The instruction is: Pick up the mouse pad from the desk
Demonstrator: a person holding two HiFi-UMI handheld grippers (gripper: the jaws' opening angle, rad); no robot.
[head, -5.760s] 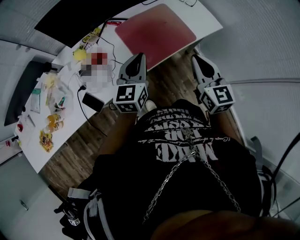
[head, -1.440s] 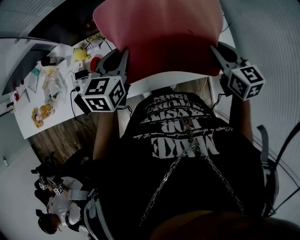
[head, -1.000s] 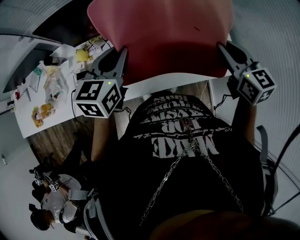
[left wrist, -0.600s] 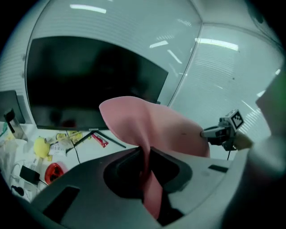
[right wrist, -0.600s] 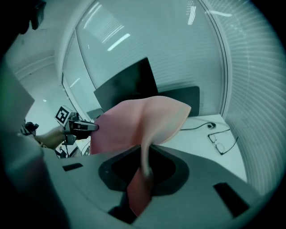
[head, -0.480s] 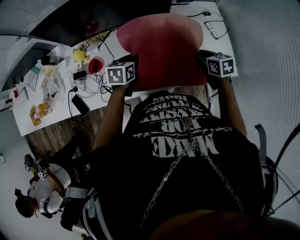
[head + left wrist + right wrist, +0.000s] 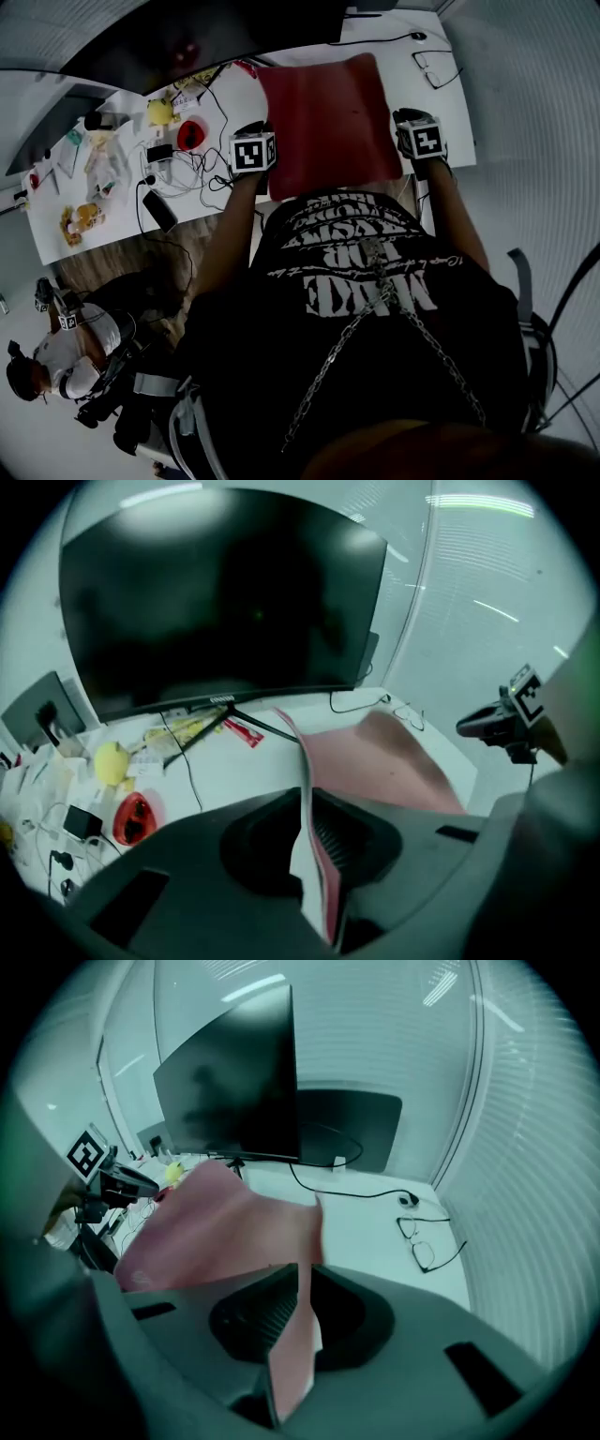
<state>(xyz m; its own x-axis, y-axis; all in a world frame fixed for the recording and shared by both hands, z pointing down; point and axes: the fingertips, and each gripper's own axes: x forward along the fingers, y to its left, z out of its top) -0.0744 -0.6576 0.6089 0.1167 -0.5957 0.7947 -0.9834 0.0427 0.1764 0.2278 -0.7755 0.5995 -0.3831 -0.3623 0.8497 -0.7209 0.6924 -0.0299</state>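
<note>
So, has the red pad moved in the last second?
Yes. The mouse pad has come down toward the desk; it no longer overlaps the monitor behind it.

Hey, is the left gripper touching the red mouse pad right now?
Touching. The left gripper view shows the near edge of the mouse pad clamped between the fingers of the left gripper.

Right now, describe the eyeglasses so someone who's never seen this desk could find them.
Start at the big dark monitor on the white desk and go to the desk's right end, beyond the red mouse pad. The eyeglasses lie there beside a black cable, the only thin wire frame.
</note>
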